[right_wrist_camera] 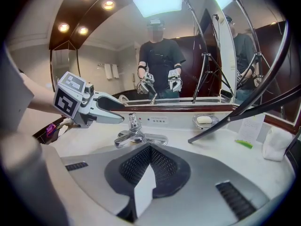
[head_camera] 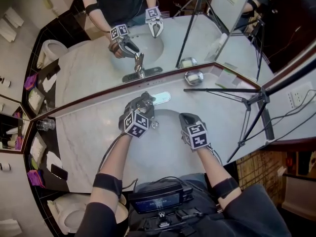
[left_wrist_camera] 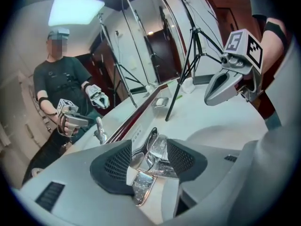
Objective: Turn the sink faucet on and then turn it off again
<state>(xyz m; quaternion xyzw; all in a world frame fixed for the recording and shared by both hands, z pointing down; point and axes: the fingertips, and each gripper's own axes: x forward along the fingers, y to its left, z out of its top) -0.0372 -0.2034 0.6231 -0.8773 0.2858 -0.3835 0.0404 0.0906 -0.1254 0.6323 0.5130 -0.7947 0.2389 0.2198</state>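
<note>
A chrome faucet (head_camera: pixel 144 101) stands at the back rim of the oval sink (head_camera: pixel 167 125) in a pale marble counter. My left gripper (head_camera: pixel 139 108) is right at it. In the left gripper view the gripper (left_wrist_camera: pixel 149 146) is open and the faucet's chrome body (left_wrist_camera: pixel 160 158) lies between the jaws, with a gap to each pad. The right gripper view shows the faucet (right_wrist_camera: pixel 136 136) with its short upright lever, and the left gripper (right_wrist_camera: pixel 115 117) just to its left. My right gripper (head_camera: pixel 186 118) hovers over the basin, shut (right_wrist_camera: pixel 149 150) and empty.
A wall mirror (head_camera: pixel 163 38) rises straight behind the counter. A soap dish (head_camera: pixel 193 76) sits at the back right. A black tripod (head_camera: pixel 249 105) stands on the counter's right part, one leg (right_wrist_camera: pixel 235 119) slanting toward the faucet. A glass (head_camera: pixel 45 125) is at far left.
</note>
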